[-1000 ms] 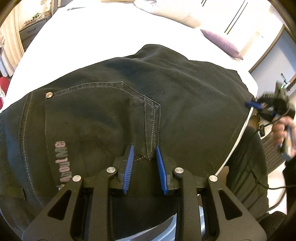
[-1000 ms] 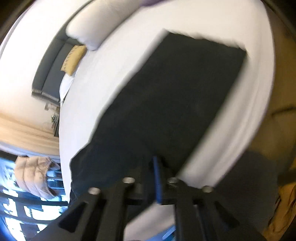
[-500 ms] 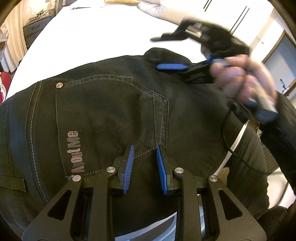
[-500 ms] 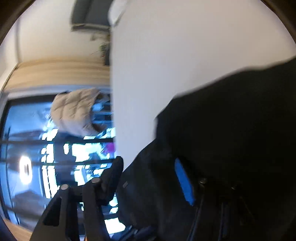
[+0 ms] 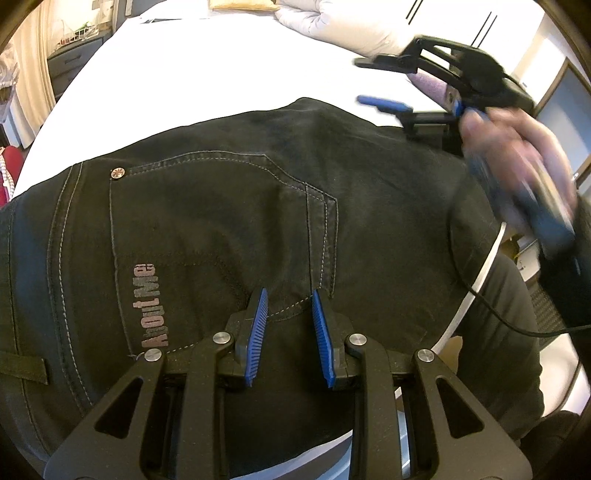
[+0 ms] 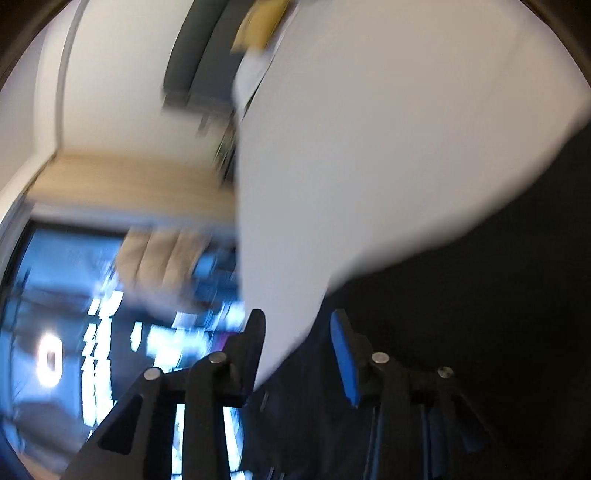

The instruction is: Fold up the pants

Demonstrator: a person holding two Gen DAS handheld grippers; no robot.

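Black pants [image 5: 221, 221] lie spread on the white bed [image 5: 203, 74], back pocket and "AboutMe" print facing up. My left gripper [image 5: 290, 325] is low over the pocket's lower corner. Its blue pads [image 5: 258, 328] stand a little apart, with flat fabric showing between them and nothing pinched. My right gripper [image 5: 373, 83], held by a hand [image 5: 517, 155], hovers above the pants' far right edge. Its jaws are apart and widening slightly, holding nothing. In the blurred right wrist view the right gripper [image 6: 297, 325] points over the edge where the pants [image 6: 480, 332] meet the sheet [image 6: 369, 147].
A white pillow [image 5: 332, 22] and a purple cushion [image 5: 428, 86] lie at the head of the bed. A grey dresser [image 5: 70, 59] stands at the far left. A black cable [image 5: 498, 314] trails from the right hand. A bright window [image 6: 55, 314] lies beyond the bed.
The right gripper swung from the bed's right edge across the pants to above their far edge, and its jaws widened. The left gripper stayed in place.
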